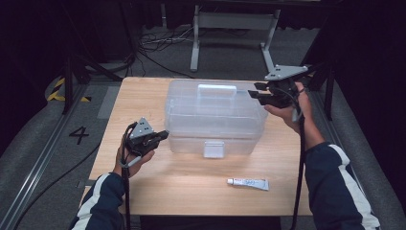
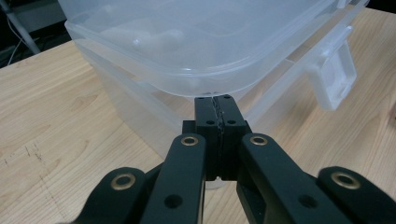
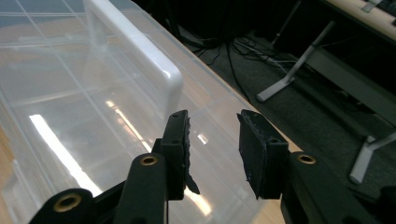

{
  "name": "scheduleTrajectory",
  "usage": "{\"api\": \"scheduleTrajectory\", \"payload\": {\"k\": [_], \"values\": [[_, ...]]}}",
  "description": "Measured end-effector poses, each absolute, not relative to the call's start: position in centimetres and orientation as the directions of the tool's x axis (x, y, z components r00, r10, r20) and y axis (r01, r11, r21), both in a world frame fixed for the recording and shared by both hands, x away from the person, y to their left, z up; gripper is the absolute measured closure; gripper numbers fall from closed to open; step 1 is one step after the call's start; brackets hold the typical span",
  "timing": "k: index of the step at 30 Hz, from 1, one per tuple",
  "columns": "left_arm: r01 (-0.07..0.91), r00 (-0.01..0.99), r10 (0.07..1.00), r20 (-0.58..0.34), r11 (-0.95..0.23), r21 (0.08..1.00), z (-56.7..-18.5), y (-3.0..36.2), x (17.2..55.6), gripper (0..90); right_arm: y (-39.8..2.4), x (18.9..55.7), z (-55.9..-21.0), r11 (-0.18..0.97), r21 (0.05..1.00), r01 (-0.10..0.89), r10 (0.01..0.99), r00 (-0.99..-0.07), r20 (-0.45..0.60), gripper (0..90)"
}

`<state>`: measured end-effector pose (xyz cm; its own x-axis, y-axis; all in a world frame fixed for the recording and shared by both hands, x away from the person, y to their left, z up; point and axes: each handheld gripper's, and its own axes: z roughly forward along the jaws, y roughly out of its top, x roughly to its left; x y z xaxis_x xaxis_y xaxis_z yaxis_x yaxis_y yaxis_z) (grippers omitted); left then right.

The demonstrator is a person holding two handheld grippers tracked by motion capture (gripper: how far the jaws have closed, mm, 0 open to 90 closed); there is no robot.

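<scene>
A clear plastic box (image 1: 215, 115) with a lid, a white top handle (image 1: 217, 91) and a front latch (image 1: 213, 149) stands mid-table. My left gripper (image 1: 165, 135) is shut with nothing in it, and its tips sit right at the box's left wall under the lid rim. In the left gripper view the closed jaws (image 2: 215, 100) meet below the lid edge of the box (image 2: 187, 42). My right gripper (image 1: 256, 90) hangs open over the box's far right corner. In the right gripper view its gap (image 3: 213, 119) is empty above the lid (image 3: 70, 93), beside the handle (image 3: 135, 46).
A white tube (image 1: 248, 183) lies on the wooden table (image 1: 143, 182) near the front edge, right of centre. Behind the table stand a grey metal frame (image 1: 195, 43) and loose cables (image 1: 158, 40) on the floor. A dark rail (image 1: 43, 158) runs along the left.
</scene>
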<state>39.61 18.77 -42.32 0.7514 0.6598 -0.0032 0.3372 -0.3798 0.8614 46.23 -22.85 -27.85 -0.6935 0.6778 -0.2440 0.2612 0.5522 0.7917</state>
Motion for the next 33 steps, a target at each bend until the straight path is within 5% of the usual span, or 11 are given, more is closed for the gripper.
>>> {"api": "scheduleTrajectory", "payload": {"k": [15, 33], "values": [[0.333, 0.746, 0.665, -0.001, -0.372, 0.867, -41.9, 18.7, 39.7, 89.9, -30.3, 43.1, -30.9, 0.491, 0.833, 0.255, 0.725, -0.650, -0.228, 54.6], [0.321, 0.743, 0.670, 0.011, -0.371, 0.871, -41.4, 18.4, 40.1, 89.9, -30.8, 41.8, -37.8, 0.554, 0.779, 0.293, 0.652, -0.734, -0.188, 45.1]]}}
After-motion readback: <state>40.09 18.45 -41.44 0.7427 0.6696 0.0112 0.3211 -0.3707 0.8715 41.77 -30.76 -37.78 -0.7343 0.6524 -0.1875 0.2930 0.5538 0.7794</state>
